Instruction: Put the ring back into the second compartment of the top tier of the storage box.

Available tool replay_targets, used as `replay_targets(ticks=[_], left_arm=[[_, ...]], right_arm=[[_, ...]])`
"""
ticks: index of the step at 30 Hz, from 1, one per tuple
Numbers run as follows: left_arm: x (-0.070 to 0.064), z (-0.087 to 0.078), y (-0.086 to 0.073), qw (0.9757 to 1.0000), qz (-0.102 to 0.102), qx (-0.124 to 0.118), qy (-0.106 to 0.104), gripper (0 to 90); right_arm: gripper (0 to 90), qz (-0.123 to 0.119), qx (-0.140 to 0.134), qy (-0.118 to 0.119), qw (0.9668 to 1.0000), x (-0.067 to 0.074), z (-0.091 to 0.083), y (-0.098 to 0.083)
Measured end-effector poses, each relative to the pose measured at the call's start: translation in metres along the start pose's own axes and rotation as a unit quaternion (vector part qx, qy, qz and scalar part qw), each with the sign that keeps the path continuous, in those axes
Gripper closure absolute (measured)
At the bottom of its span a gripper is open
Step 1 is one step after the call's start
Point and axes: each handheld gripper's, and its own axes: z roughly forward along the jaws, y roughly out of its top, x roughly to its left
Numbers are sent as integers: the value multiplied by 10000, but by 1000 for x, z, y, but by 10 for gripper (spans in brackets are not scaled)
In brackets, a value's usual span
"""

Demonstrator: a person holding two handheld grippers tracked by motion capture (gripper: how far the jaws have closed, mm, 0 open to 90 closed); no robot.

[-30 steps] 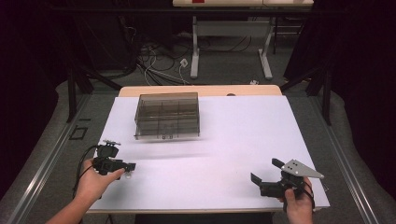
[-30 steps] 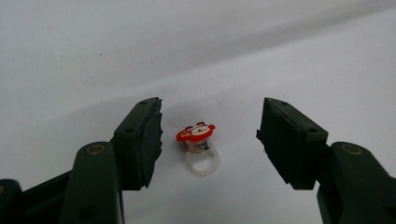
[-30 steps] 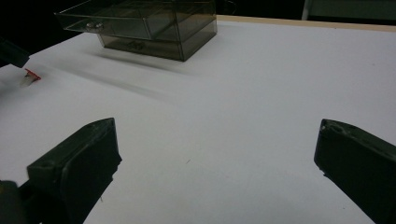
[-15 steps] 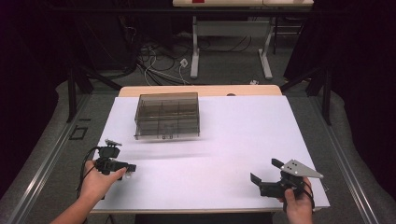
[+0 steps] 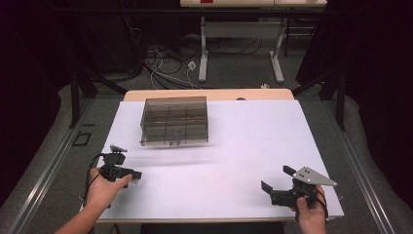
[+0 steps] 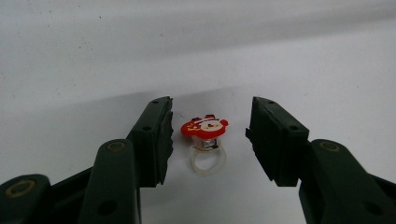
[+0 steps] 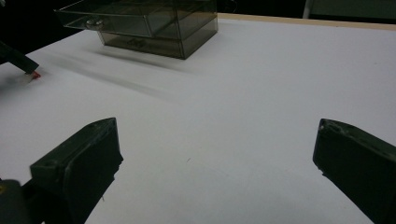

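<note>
Now the left gripper (image 6: 209, 140), jaws just closing yet clear of the ring (image 6: 205, 142) near the table's (image 5: 243, 146) front-left corner, should pinch that light, slippery band's red top gently.

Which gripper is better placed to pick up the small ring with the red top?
Left. The left gripper already straddles the ring, jaws closing in without touching it yet. The right gripper sits open, far across the table.
</note>
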Motion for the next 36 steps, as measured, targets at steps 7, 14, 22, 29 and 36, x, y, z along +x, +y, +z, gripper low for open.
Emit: replay_targets(ticks=[7,14,22,29,36], left_arm=[[1,2,0,10000,1,47,8,528],[0,5,1,10000,-54,54,3,550],[0,7,1,9999,-40,99,51,591],[0,7,1,9999,-43,101,71,619],[2,7,1,9999,-20,96,109,648]], right_arm=[[4,17,-6,5,10000,0,0,0],[4,-10,9,-18,10000,0,0,0],[4,-12,6,-14,10000,0,0,0],[4,-11,16,-3,10000,0,0,0],[4,-11,-2,7,10000,0,0,0]])
